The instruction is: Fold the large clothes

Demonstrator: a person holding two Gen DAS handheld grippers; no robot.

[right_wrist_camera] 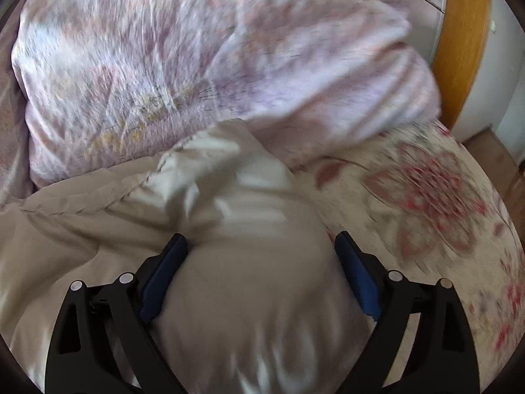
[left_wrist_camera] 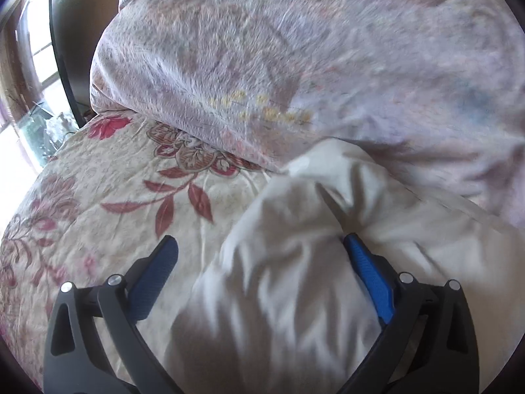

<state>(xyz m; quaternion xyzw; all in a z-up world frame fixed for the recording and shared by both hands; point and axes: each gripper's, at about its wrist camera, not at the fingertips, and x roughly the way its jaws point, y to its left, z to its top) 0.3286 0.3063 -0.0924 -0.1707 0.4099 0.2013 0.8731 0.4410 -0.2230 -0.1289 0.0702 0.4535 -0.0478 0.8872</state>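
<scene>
A cream-white garment [left_wrist_camera: 295, 262] lies bunched on a floral bedspread [left_wrist_camera: 98, 197]. My left gripper [left_wrist_camera: 259, 246] is open, its blue pads [left_wrist_camera: 367, 269] spread wide; a fold of the garment lies between them, loose. In the right wrist view the same garment [right_wrist_camera: 256, 279] bulges up between the spread blue pads [right_wrist_camera: 357, 275] of my right gripper [right_wrist_camera: 261, 241], which is open too. Both views are blurred by motion.
A pale pink and lilac quilt [left_wrist_camera: 262, 65] is heaped behind the garment, also in the right wrist view [right_wrist_camera: 180, 65]. The bedspread [right_wrist_camera: 426, 197] runs right to a wooden bed frame [right_wrist_camera: 462, 42]. A dark headboard and a window [left_wrist_camera: 39, 65] stand at the far left.
</scene>
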